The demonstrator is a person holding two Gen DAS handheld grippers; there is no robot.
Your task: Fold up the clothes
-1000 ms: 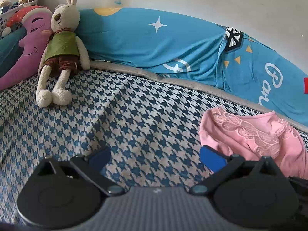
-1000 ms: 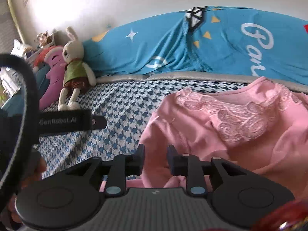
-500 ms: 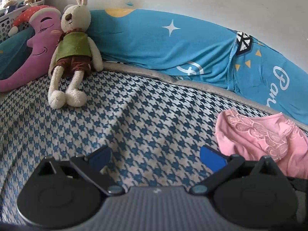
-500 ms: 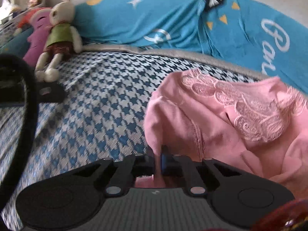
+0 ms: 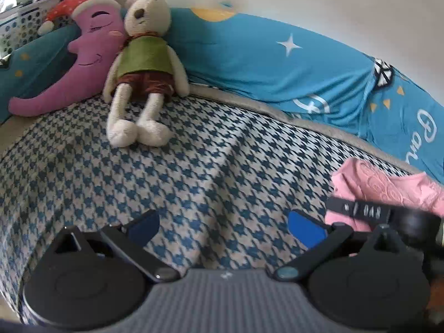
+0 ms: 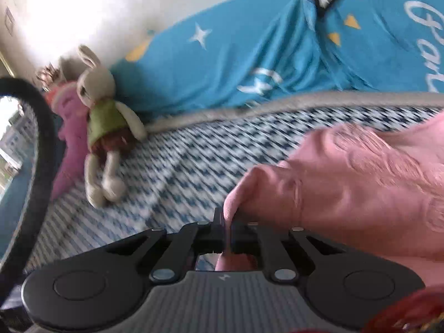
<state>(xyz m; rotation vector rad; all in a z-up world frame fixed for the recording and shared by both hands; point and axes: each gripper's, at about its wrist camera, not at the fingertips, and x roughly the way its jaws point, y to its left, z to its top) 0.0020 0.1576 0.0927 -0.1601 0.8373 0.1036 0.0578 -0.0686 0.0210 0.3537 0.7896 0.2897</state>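
Meanwhile the right gripper (image 6: 227,229) pinches a fold of the pink garment (image 6: 347,183) lying toward the right edge of the houndstooth bedspread (image 5: 194,172), while the left gripper (image 5: 223,224) hovers wide open over bare cloth.

home bedroom | bed with houndstooth cover (image 5: 222,166) | plush rabbit (image 5: 144,63) | moon pillow (image 5: 83,63)

Both wrist views low over the bed (image 5: 222,166), sharing the plush rabbit (image 5: 144,63).
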